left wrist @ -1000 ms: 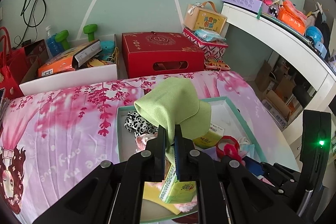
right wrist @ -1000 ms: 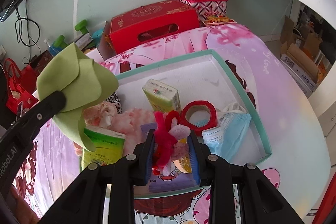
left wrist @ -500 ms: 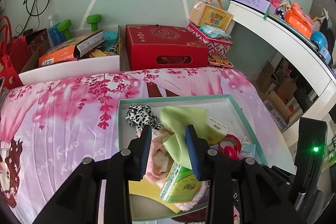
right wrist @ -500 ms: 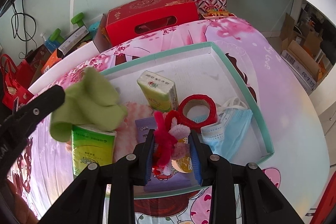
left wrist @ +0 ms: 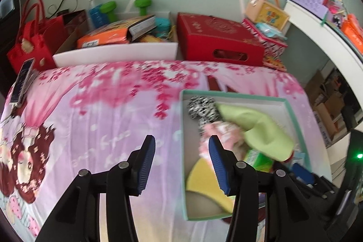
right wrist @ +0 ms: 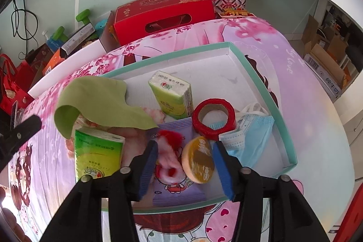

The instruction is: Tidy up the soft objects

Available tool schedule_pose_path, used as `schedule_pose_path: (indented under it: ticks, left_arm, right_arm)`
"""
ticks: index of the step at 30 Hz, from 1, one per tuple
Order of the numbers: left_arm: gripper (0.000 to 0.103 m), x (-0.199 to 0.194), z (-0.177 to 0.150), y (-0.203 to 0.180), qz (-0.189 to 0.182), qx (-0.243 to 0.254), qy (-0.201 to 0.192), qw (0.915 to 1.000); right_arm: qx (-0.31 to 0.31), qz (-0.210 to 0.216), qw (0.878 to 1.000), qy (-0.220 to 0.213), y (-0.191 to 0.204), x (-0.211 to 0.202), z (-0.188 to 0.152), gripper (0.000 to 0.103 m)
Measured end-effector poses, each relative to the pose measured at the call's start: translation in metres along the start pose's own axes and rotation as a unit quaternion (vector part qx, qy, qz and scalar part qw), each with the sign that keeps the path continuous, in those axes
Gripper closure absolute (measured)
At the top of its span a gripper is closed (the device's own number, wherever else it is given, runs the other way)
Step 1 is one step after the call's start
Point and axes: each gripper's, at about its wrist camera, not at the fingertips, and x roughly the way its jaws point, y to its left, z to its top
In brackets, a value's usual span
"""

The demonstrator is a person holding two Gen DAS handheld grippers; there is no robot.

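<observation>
Fingers of the left gripper (left wrist: 180,163) are opening, empty, above the pink floral bedsheet (left wrist: 102,110); right gripper (right wrist: 185,168) jaws are opening around a pink-and-red fluffy toy (right wrist: 169,160). The green felt cloth (right wrist: 102,101) lies in the shallow teal-rimmed cardboard tray (right wrist: 261,83).

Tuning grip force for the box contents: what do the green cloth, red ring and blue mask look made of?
Green cloth: matte felt or microfibre by its look; it drapes and folds limply over the packs.
Red ring: seemingly a tape roll, with a brown cardboard-like core and a red textured outer face.
Blue mask: thin pleated nonwoven fabric, probably, with white ear loops.
</observation>
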Motion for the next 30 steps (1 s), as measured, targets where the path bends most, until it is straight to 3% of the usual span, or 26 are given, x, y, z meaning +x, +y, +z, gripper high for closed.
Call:
schedule_pose_path:
  ticks: [2,10,12,16,19,30]
  left_arm:
    - [0.031,0.001,-0.004,0.008,0.008,-0.004,0.008,0.9999]
    - [0.022,-0.009,-0.013,0.033,0.035,-0.015,0.003,0.9993]
    - [0.011,-0.010,-0.017,0.040,0.040,-0.023,0.001,0.9989]
    - [0.008,-0.012,-0.027,0.050,0.061,-0.029,-0.001,0.9977]
    - [0.003,-0.012,-0.034,0.058,0.068,-0.037,0.002,0.9970]
    - [0.003,-0.018,-0.055,0.073,0.078,-0.043,0.011,0.9960]
  right_arm:
    - [0.001,-0.002,1.000,0.000,0.000,0.000,0.000,0.043]
    - [-0.001,-0.008,1.000,-0.007,0.001,-0.007,-0.005,0.028]
    - [-0.002,-0.008,1.000,-0.012,0.003,-0.010,-0.007,0.022]
    - [-0.007,-0.010,1.000,-0.020,0.007,-0.017,-0.009,0.013]
    - [-0.009,-0.007,1.000,-0.029,0.009,-0.022,-0.011,0.000]
    - [-0.039,0.004,0.998,-0.046,0.032,-0.037,-0.027,0.000]
